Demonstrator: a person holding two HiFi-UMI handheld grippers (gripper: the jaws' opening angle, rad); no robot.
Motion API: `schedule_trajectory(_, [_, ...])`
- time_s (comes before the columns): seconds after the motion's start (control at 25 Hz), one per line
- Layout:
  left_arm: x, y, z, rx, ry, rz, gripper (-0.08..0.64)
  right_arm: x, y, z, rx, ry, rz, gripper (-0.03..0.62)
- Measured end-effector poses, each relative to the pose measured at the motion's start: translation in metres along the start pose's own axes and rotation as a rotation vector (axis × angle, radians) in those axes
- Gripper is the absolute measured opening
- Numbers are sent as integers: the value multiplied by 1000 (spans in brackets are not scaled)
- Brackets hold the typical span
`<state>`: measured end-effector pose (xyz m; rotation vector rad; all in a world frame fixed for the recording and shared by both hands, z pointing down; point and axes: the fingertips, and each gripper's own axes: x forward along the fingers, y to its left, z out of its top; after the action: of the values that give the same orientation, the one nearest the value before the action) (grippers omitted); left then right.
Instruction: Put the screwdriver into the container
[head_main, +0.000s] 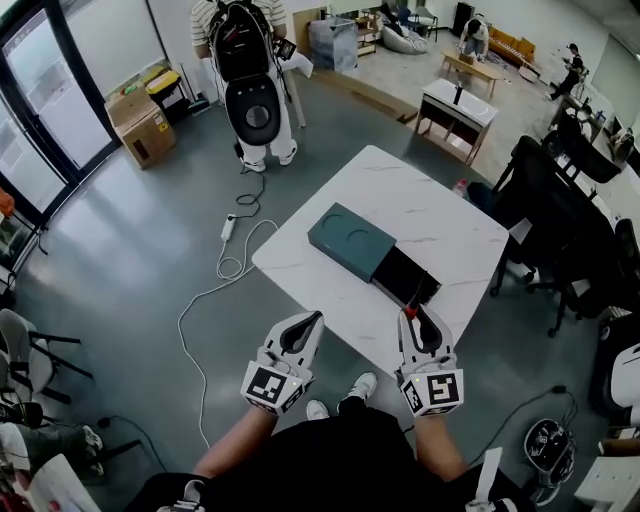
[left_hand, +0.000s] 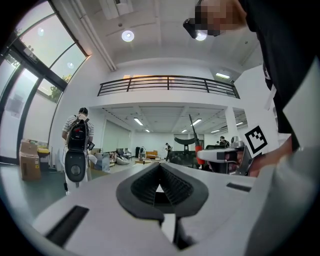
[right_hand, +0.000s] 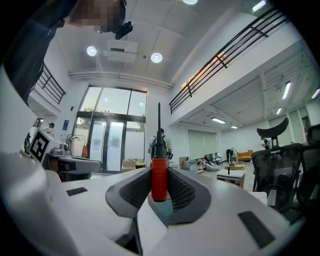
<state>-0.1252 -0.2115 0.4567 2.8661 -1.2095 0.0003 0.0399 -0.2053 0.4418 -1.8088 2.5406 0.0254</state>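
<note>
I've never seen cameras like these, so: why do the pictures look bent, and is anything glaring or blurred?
Right gripper view: wide lens bows the balcony railing, ceiling lamps glare, screwdriver is sharp. Left gripper view: same bending, dark corners. Head view: evenly lit, table nearly straight-edged.

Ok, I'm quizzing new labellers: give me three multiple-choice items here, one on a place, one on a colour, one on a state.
1. Where is the screwdriver? A in the container; B between the right gripper's jaws; C on the floor.
2. What colour is its handle? A red; B blue; C yellow.
3. How do the left gripper's jaws stand? A wide apart; B together, empty; C on a cable.
Key: 1 B, the jaws clamp its handle; 2 A, red shows between them; 3 B, their tips meet on nothing.
</note>
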Motion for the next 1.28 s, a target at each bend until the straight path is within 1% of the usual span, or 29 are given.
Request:
schedule_trajectory(0.08, [16,1,2,15,1,-5,5,8,-11,-1,-1,-2,-3,110])
schedule_trajectory(0.36, [67,3,3,30,5,-17,5,36,-50,-9,1,2,14,110])
schedule_trajectory(0.68, [107,3,0,44,19,0,5,56,-82,-28,-11,63,57,110])
schedule_trajectory(0.84, [119,-2,-5,36,31,-7,5,56,-96,-40,-34,102,50,110])
schedule_trajectory(1.08, [134,2,-19,15,62,-41,5,57,-111,-70,-99,197,5,110])
schedule_trajectory(1.28, [145,12,-26,10,76,-77,5,60,-119,-111,-181,335,-24,110])
